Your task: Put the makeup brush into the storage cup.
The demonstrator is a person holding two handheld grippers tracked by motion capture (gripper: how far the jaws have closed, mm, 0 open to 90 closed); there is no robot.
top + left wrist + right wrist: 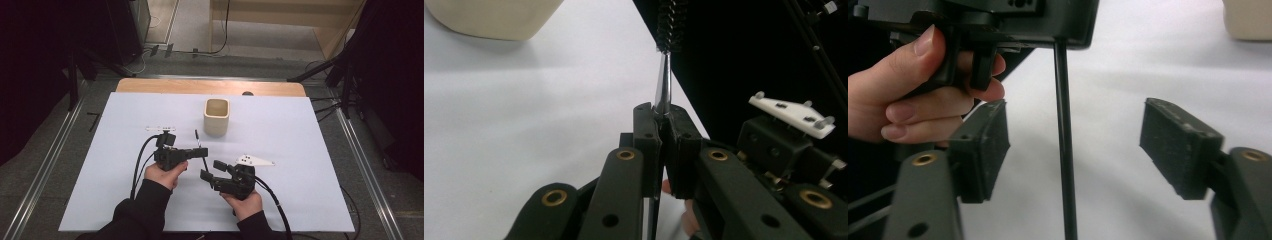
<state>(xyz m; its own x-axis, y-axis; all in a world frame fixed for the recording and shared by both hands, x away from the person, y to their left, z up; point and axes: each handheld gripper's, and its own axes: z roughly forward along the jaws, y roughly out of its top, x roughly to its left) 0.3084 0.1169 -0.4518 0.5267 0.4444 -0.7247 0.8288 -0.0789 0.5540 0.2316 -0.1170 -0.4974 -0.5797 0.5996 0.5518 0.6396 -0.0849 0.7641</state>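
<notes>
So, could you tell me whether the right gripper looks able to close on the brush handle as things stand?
Probably yes. The right gripper is open with the brush handle standing between its jaws, touching neither pad, and nothing else lies in the gap. The left gripper is shut on the brush higher up, which should steady it.

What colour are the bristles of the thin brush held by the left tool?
Black bristles on the brush, clearest in the left gripper view.

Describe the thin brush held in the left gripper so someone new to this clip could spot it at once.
Start at the white table sheet and find the beige cup near its far middle. Just in front of it, the left gripper is shut on a thin bottle brush. It is the only slim black rod with a bristled tip; the right gripper stands open around its handle.
</notes>
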